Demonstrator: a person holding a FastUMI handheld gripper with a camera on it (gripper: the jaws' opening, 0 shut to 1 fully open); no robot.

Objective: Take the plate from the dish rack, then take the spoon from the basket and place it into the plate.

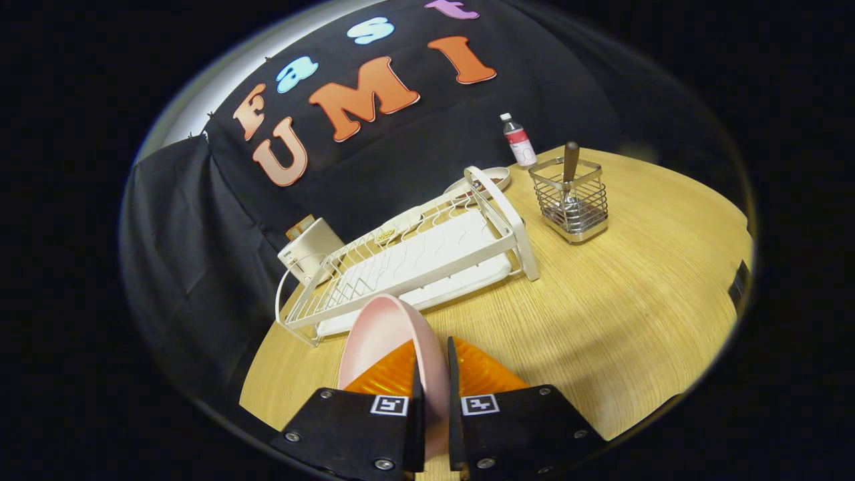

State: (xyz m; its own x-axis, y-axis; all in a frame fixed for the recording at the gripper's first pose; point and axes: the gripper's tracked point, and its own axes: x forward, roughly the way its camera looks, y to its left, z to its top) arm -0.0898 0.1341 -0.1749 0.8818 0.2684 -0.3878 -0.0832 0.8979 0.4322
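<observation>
The claw (434, 374) is clenched on the pink plate (384, 334), one finger on each face of its rim, so the plate stands on edge between them, out of the dish rack (427, 257) and held above the wooden surface (621, 314). The plate is smooth and matte with a rounded lip. The rack just ahead is white coated wire over a ribbed drain tray, with a looped handle at its far end.

The step in hand looks to be setting the plate down. Done well, it means carrying the plate to the bare wood on the near side of the rack, tilting it until its underside faces the surface, and lowering it flat before letting go. A thin rim pinched edge-on could pivot in the grip, so a slow rotation seems wise. It should land within easy reach of the basket (571, 200).

That basket is a square cage of bright metal wire with a solid base, standing beyond the rack's far end. The spoon (570, 164) stands upright in it with a dark handle, probably wood, though it is too small to be sure. A small bottle (518, 140) stands behind.
</observation>
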